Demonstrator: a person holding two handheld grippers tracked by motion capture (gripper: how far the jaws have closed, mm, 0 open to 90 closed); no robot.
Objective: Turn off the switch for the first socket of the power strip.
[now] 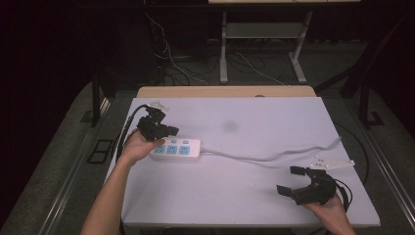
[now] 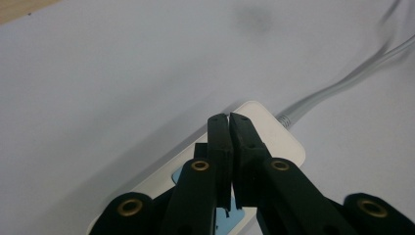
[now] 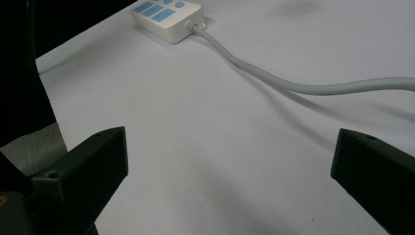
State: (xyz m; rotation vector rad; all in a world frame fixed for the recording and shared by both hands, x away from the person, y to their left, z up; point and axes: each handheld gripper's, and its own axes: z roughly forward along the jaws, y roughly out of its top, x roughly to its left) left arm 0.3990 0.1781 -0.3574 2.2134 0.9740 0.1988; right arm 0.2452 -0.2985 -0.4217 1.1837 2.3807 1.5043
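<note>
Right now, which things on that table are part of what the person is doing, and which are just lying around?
In use: power strip, its cord, left hand-held gripper shut over the strip, right hand-held gripper open.

Lying about: white plate, floor cables.

We list: white-covered table (image 1: 274, 117); grey carpeted floor (image 1: 58, 161); metal-legged desk frame (image 1: 223, 49) behind; loose floor cables (image 1: 171, 58); dark surroundings.

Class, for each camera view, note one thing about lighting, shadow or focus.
High view: bright white table, surroundings nearly black. Left gripper view: soft shadow beside the power strip, a blurry dark smudge on the table. Right gripper view: near fingers dark, the cable casts a faint shadow.
</note>
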